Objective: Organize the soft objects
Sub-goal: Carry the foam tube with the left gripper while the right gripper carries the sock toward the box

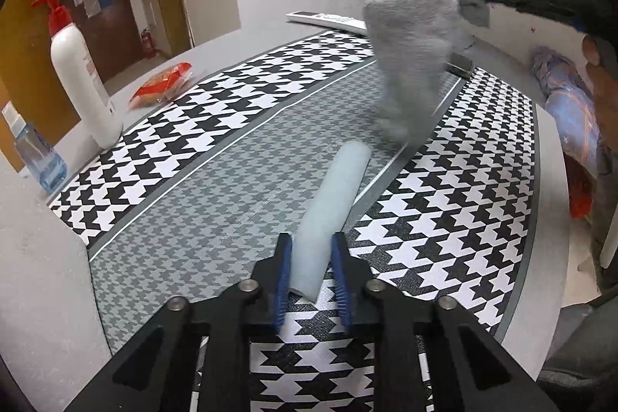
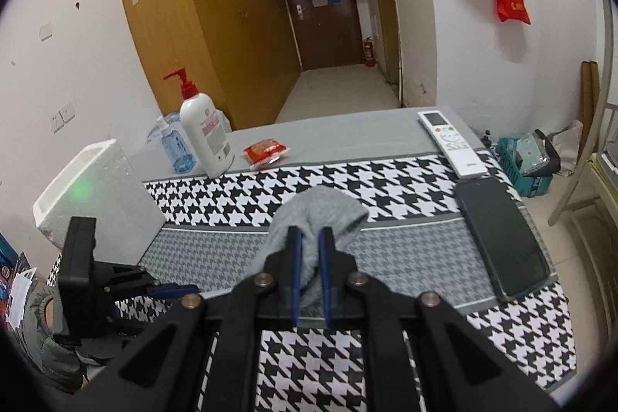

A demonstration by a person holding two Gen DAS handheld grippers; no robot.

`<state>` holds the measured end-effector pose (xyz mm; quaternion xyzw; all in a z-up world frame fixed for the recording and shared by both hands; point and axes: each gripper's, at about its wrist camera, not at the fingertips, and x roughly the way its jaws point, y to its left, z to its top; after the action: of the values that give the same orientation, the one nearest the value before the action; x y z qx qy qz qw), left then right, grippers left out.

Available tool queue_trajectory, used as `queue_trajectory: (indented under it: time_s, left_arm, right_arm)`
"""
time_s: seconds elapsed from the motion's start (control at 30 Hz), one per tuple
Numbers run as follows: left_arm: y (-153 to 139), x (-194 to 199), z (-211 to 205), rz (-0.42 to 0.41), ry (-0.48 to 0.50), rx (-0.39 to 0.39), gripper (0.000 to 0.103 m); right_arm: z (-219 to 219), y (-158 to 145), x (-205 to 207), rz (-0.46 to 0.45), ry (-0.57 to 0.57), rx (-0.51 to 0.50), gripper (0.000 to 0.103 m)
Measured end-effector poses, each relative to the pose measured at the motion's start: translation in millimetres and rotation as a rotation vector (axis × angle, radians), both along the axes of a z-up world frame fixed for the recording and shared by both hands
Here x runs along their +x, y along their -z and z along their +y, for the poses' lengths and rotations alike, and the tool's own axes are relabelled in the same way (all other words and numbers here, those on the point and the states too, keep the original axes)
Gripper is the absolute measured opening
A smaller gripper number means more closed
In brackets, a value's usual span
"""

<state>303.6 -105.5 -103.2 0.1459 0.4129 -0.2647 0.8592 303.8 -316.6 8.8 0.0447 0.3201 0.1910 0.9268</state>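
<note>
A pale blue rolled cloth [image 1: 332, 195] lies on the houndstooth mat [image 1: 185, 188], pointing away from me. My left gripper [image 1: 309, 253] is shut on its near end, one blue pad against each side. A fuzzy grey sock [image 1: 409, 64] hangs in the air over the mat's far right part, pinched at its top by my right gripper [image 1: 467, 0]. In the right wrist view that gripper [image 2: 309, 238] is shut on the grey sock [image 2: 320, 215], which bulges out ahead of the pads. The left gripper [image 2: 170, 290] shows low at the left there, and the roll is hidden.
A white pump bottle [image 2: 206, 138], a blue bottle [image 2: 175, 145] and a red snack packet [image 2: 266, 151] stand along the table's far left. A white remote [image 2: 450, 141] and a black phone [image 2: 502, 238] lie at the right. A white foam box [image 2: 100, 192] stands at the left edge.
</note>
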Motion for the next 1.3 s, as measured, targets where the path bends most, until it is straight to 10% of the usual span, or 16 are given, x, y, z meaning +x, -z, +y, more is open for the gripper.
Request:
queue_trajectory:
  time_s: [1.3]
  left_arm:
    - [-142, -106, 57, -0.394, -0.282, -0.204, 0.008]
  right_arm:
    - [46, -34, -72, -0.168, -0.088, 0.113, 0.012]
